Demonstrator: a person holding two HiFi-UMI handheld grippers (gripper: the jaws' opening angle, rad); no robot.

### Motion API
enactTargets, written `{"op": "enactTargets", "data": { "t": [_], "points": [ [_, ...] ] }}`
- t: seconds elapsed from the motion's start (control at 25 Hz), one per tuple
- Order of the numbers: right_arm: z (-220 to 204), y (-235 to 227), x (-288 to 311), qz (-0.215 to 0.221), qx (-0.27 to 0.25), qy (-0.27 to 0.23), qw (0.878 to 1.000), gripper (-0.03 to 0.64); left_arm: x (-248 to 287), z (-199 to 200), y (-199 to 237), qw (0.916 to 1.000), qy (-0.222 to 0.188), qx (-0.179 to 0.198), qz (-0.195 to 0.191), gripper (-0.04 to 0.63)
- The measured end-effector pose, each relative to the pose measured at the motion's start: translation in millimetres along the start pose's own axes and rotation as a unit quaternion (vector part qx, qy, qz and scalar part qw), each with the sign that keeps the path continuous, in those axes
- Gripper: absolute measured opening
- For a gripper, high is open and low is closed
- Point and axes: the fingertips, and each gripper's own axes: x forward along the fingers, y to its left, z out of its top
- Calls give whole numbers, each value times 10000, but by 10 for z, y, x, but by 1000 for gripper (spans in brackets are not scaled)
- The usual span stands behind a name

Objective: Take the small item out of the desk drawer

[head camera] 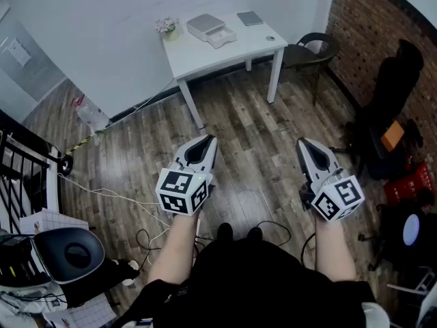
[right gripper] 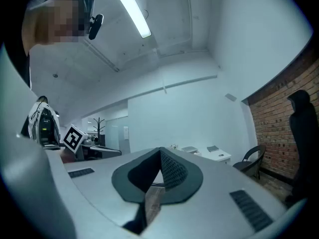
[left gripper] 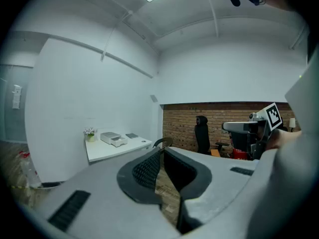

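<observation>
**Both claws shut, well short of the desk**

Person stands on a wood plank floor (head camera: 252, 135), one gripper in each hand, both held out in front at about the same height; left gripper (head camera: 207, 141) tips slightly downward, right gripper (head camera: 303, 143) sits level; the two are well apart from each other.

Left gripper view: jaws closed tip to tip, nothing between them. Right gripper view: the same, pads meeting at the tips, empty.

White desk (head camera: 205, 57) stands against the far wall, well apart from both grippers, with bare floor between; on its top a small grey drawer box (head camera: 205, 24), with a white tray (head camera: 223, 39) standing out from its front; whatever lies in the tray is too small to tell, so the small item itself cannot be made out.

Also on the desk: flower pot (head camera: 167, 28) just left of the box; grey notebook (head camera: 250, 18) toward the right rear corner.

Dark chair (head camera: 311, 50) beside the desk's right end; brick wall (head camera: 382, 26) on the right; black office chair (head camera: 392, 87) in front of it.
</observation>
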Motion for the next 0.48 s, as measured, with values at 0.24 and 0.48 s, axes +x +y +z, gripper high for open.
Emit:
{"op": "enactTargets", "data": {
  "t": [0.24, 0.48],
  "points": [
    [-19, 33, -177, 145, -36, 11, 9999, -6, -64, -43, -159, 9999, -38, -35, 91, 32],
    [-21, 1, -198, 200, -17, 78, 9998, -5, -50, 1, -274, 10000, -63, -66, 32, 32]
  ]
}}
